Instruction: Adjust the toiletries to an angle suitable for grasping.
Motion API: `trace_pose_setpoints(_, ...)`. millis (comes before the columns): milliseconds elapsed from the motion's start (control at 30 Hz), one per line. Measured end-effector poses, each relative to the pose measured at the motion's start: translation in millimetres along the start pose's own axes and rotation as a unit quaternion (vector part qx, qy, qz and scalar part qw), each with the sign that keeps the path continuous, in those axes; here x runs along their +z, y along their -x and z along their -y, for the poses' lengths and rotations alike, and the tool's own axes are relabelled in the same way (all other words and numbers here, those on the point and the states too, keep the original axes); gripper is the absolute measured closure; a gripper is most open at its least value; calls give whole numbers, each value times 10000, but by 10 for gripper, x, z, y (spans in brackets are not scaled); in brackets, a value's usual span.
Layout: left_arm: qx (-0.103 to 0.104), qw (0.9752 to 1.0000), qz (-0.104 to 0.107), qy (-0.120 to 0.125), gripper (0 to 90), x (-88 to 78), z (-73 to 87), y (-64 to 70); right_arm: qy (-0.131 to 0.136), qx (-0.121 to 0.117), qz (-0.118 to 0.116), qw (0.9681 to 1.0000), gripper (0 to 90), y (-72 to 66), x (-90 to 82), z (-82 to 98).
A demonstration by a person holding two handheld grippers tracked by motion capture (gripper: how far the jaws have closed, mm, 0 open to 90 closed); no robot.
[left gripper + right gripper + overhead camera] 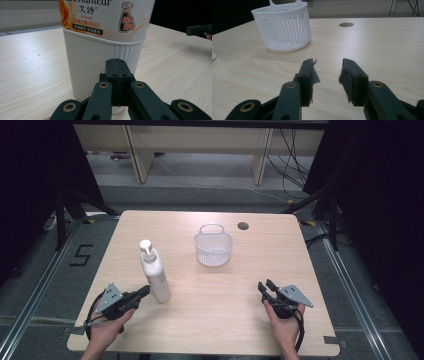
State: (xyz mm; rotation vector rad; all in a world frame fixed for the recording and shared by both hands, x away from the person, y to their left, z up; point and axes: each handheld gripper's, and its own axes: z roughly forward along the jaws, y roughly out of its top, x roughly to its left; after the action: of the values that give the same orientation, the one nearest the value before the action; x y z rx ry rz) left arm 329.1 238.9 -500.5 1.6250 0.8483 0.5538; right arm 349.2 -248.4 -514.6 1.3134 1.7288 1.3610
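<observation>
Left gripper (142, 293) sits low on the surface (210, 285), its fingers (117, 72) clenched tight together, pad against pad, with nothing caught between them. Right in front of those fingertips stands the pump bottle (154, 272), upright, its ribbed white base just beyond the closed tips in the left gripper view; whether the tips actually touch the bottle's wall, I cannot tell. In the high view the bottle stands just to the right of the left gripper's tips, pump head on top, label facing the near side.

Over on the other side, the right gripper (266, 286) rests near the front edge of the surface, held in the person's right hand (285, 320). Its fingers (308, 75) are released, spread apart, with bare wood showing in the gap. Nothing lies between them. One pad looks frayed at the edge.

Ahead of the right fingers and off to their left stands the white basket (284, 30), slotted walls, handle loop rising at its back rim. It is well apart from both grippers and apart from the bottle too. Beyond the right fingers, farther back, there's a round hole (346, 24) in the surface.

The left hand (106, 327) grips its tool from below, cable looping back toward the near edge.
</observation>
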Motion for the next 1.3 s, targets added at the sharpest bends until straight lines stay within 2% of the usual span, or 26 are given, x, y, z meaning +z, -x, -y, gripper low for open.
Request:
trace_pose_setpoints(133, 0, 10000, 66, 39, 898, 32, 0, 5, -27, 14, 0, 10000, 624, -3, -1, -1)
trace_pose_setpoints(200, 38, 10000, 54, -51, 899, 35, -8, 18, -38, 19, -3, 10000, 623, -4, -2, -1)
trace_pose_setpoints(467, 138, 9998, 162, -54, 898, 105, -34, 84, -48, 21, 19, 10000, 622, -4, -3, -2)
trace_pose_setpoints(900, 171, 9997, 159, -120, 899, 203, -71, 117, -51, -37, -25, 10000, 619, 3, 0, -3)
trace_pose_setpoints(1000, 152, 9997, 197, -81, 898, 235, -72, 126, -53, -50, 33, 10000, 618, 0, 5, -2)
trace_pose_setpoints(1133, 195, 9995, 196, -148, 898, 267, -86, 143, -62, -62, 33, 10000, 618, 0, 4, -3)
trace_pose_setpoints(1200, 179, 9995, 198, -152, 899, 285, -91, 155, -42, -22, -47, 10000, 618, -3, 2, -3)
trace_pose_setpoints(1233, 180, 9995, 241, -98, 898, 303, -90, 154, -39, -35, -41, 10000, 618, -2, 2, -3)
trace_pose_setpoints(1300, 185, 9995, 216, -142, 899, 313, -97, 163, -41, -34, -41, 10000, 618, -3, 2, -3)
